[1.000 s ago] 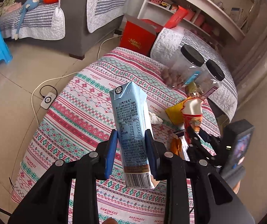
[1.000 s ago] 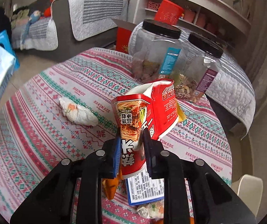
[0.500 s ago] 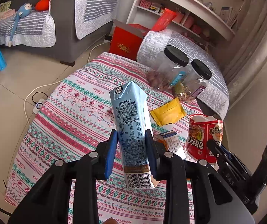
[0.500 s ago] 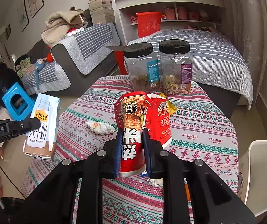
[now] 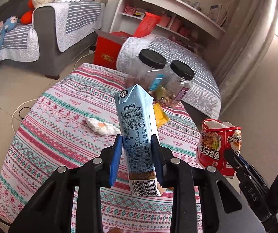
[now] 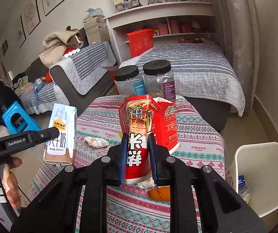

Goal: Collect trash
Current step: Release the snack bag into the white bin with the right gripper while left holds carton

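Trash was lifted clear of the table (image 5: 65,128): my left tool (image 5: 137,155) clamped the milk carton (image 5: 136,136), my right tool (image 6: 138,153) squeezed the crushed noodle cup (image 6: 148,128), ready for the white bin (image 6: 261,174).

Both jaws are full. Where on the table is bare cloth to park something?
Free: the near-left tablecloth, this side of the crumpled tissue. Crowded: the far edge by the two jars and yellow packet.
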{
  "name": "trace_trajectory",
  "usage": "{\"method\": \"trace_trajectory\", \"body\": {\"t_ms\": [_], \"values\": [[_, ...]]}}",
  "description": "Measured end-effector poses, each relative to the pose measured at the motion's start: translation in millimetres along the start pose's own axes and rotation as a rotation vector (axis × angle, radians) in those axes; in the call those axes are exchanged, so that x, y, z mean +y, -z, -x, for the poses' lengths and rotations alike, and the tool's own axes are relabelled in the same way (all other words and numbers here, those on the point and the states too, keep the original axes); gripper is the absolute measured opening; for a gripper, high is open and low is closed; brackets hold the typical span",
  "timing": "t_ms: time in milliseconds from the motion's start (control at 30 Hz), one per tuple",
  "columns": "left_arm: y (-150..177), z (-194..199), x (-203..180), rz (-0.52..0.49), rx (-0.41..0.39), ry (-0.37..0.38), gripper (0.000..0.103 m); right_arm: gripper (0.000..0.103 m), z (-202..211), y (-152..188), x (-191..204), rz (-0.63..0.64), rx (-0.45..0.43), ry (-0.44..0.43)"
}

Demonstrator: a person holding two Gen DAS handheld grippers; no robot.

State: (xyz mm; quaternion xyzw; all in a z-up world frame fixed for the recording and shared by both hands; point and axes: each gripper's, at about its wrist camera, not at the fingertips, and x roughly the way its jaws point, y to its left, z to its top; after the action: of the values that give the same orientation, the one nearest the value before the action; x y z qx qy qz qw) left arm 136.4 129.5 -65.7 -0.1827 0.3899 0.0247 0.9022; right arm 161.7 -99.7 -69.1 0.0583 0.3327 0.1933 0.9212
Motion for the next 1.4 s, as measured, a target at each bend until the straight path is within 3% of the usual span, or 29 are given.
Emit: {"method": "trace_trajectory", "body": {"t_ms": [400, 700, 967, 1033, 1100, 1267, 1400], "values": [[19.3, -22.4, -60.2, -0.071, 0.003, 0.039, 0.03, 0.019, 41.1, -1.5, -68.4, -0.082, -0.063, 0.13], [36.8, -38.7, -115.1, -0.128, 0.037, 0.088, 0.03, 0.02, 59.4, 15.8, -139.5, -0.171, -0.016, 0.268], [58.6, -52.7, -176.9, -0.176, 0.075, 0.16, 0.03, 0.022, 81.5, 35.3, -194.4, -0.282, -0.002, 0.335], [64.1, -56.0, -193.5, -0.187, 0.084, 0.184, 0.03, 0.026, 90.5, 35.9, -204.6, -0.312, -0.019, 0.349], [70.6, -58.4, -211.2, -0.208, 0.093, 0.207, 0.03, 0.048, 99.7, 37.8, -213.6, -0.331, -0.04, 0.368], [86.7, -65.0, -246.3, -0.258, 0.124, 0.263, 0.03, 0.06, 119.9, 41.9, -229.7, -0.369, -0.087, 0.427], [99.3, -70.3, -264.9, -0.27, 0.15, 0.302, 0.03, 0.081, 137.3, 49.3, -240.6, -0.41, -0.132, 0.491]]}}
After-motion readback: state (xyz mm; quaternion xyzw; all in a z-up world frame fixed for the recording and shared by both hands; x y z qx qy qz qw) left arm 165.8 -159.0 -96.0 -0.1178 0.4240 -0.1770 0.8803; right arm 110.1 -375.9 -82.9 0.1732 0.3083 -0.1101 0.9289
